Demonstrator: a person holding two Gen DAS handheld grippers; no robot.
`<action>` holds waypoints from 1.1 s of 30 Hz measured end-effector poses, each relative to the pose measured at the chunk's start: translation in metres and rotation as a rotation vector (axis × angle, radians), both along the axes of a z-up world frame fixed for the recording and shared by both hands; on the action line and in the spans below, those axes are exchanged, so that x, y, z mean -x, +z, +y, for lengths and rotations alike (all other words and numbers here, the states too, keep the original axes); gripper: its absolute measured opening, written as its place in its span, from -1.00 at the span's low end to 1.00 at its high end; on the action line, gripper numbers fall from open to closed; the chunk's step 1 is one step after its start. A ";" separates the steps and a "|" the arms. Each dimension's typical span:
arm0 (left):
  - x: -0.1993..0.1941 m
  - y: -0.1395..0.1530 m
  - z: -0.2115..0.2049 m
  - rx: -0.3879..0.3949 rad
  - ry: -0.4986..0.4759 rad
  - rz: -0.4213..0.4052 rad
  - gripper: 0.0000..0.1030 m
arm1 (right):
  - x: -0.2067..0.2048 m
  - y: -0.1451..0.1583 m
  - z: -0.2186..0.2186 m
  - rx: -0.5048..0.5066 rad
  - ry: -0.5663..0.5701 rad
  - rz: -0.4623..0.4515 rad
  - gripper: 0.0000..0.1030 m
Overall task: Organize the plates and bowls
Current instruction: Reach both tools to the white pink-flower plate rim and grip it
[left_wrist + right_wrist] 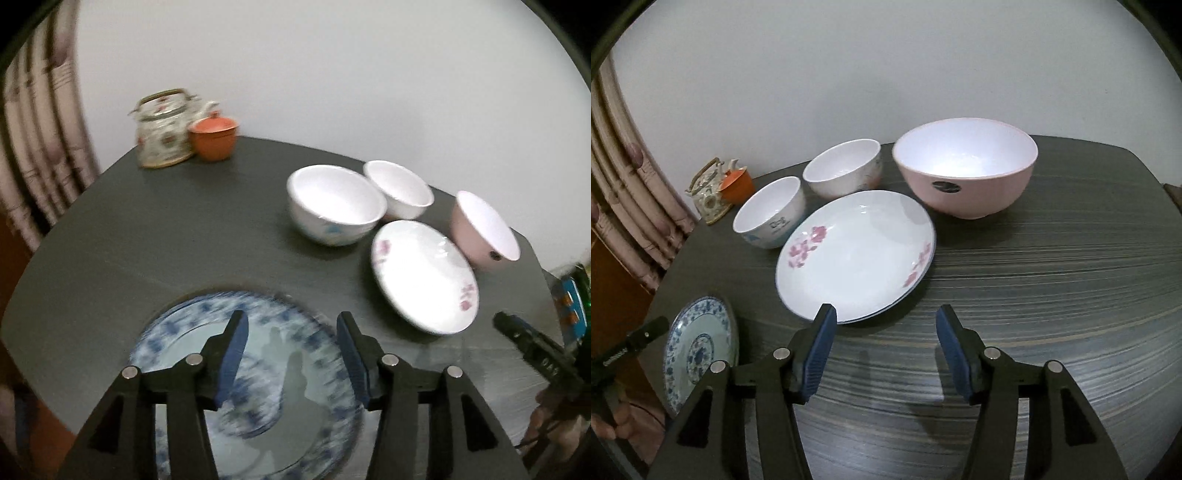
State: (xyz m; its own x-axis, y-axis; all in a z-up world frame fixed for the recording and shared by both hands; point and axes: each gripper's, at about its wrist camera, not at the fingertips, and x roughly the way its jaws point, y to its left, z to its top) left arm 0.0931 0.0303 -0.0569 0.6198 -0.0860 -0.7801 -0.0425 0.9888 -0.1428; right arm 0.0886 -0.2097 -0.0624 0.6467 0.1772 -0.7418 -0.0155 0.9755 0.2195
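While both grippers are held over the dark striped table (1052, 258), nothing is found between the jaws of either one. The left gripper (291, 354) is seen above the blue-patterned plate (177, 332), which lies flat at the near left edge of the table; its jaws stand apart and its pads (232, 358) are not pressed on the plate or on anything else. The right gripper (886, 350) is seen over bare table, just short of the near rim of the white plate with pink flowers (857, 254); its jaws likewise stand apart and empty. A second rim is visible beneath the flowered plate at its near edge, so it appears to rest on another plate, though this cannot be confirmed. Behind the flowered plate, two white bowls are noted: the nearer white bowl with blue markings (770, 214) to the left and the farther white bowl (844, 170) beside it. The pink bowl (966, 166) stands upright to the right of these, close to the flowered plate; whether they touch cannot be told. A patterned teapot (709, 192) and an orange lidded cup (737, 184) are recorded at the far left corner, against the wall (849, 74), with a curtain (631, 206) hanging at the left.
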 end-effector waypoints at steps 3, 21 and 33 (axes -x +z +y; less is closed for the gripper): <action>-0.016 -0.003 -0.024 0.002 -0.050 0.004 0.04 | -0.008 -0.001 -0.007 0.016 0.003 0.004 0.04; -0.106 -0.053 -0.069 0.205 -0.080 0.231 0.06 | -0.078 -0.023 -0.035 -0.014 0.035 0.094 -0.14; -0.123 -0.071 -0.087 0.193 -0.108 0.274 -0.05 | -0.104 -0.041 -0.039 -0.047 0.046 0.134 -0.48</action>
